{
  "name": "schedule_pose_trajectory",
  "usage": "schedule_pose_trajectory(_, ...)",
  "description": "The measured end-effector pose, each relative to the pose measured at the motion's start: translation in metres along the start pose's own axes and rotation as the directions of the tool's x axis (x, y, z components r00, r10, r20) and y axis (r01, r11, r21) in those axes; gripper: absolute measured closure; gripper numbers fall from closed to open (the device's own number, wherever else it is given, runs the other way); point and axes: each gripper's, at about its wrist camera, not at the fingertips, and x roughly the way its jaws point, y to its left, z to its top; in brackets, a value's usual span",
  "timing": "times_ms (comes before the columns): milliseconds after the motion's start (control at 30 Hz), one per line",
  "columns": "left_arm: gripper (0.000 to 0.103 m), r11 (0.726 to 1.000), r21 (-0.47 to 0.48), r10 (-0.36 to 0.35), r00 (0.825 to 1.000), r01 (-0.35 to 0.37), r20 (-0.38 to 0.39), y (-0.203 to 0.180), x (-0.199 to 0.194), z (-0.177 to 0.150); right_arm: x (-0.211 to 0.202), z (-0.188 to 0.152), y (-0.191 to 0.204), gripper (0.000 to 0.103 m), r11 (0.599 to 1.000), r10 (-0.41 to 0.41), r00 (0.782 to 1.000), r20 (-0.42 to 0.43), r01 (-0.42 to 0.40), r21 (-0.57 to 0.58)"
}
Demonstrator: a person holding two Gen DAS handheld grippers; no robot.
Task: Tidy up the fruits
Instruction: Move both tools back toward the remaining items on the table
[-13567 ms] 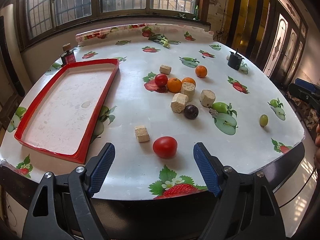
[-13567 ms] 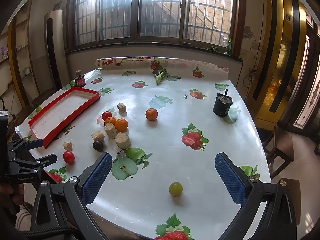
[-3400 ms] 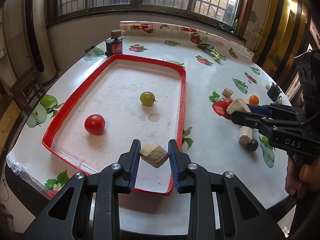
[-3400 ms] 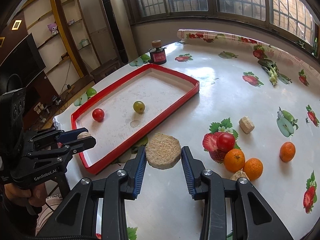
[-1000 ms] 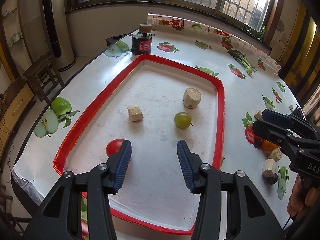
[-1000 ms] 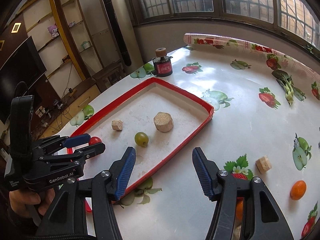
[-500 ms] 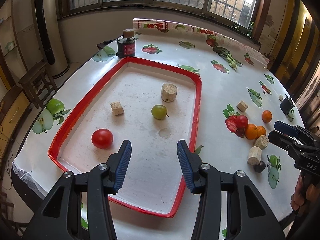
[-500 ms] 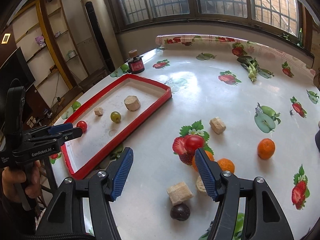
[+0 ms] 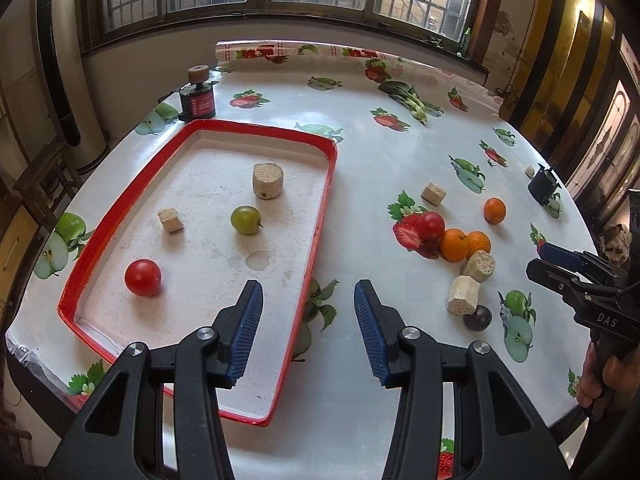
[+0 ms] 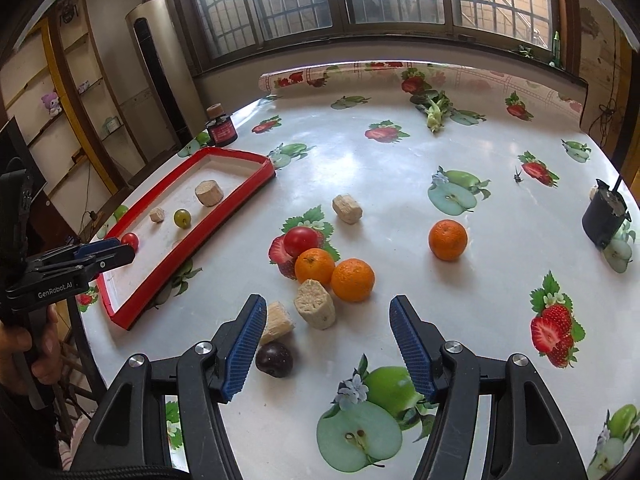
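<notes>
The red tray (image 9: 320,216) holds a red tomato (image 9: 143,277), a green fruit (image 9: 245,220), a beige round block (image 9: 267,180) and a small beige cube (image 9: 171,220). My left gripper (image 9: 308,326) is open and empty above the tray's near right rim. My right gripper (image 10: 328,344) is open and empty above a cluster: two oranges (image 10: 353,279), a red tomato (image 10: 300,241), two beige blocks (image 10: 315,304) and a dark plum (image 10: 274,359). A third orange (image 10: 447,239) and a beige block (image 10: 347,208) lie farther off.
A dark jar with a cork lid (image 9: 198,97) stands behind the tray. A black cup (image 10: 604,219) stands at the table's right edge. A leafy vegetable (image 10: 434,114) lies at the far side. The tablecloth has printed fruit pictures.
Both grippers have pulled back from the tray, open and empty. The right gripper has swung right and now hangs over the fruit cluster. The tray's contents have not moved.
</notes>
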Motion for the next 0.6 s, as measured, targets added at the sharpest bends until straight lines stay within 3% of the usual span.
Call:
schedule_pose_trajectory(267, 0.057, 0.995, 0.071, -0.074, 0.997, 0.076, -0.035, -0.037, 0.011, -0.004, -0.006, -0.009, -0.024, 0.037, 0.999, -0.029, 1.000, 0.006, 0.029, 0.044)
schedule_pose_trajectory(600, 0.057, 0.966, 0.164, -0.180, 0.976, 0.199, -0.126, -0.099, 0.042, -0.009, 0.001, -0.015, -0.044, 0.038, 0.996, -0.041, 0.999, -0.003, 0.041, 0.082)
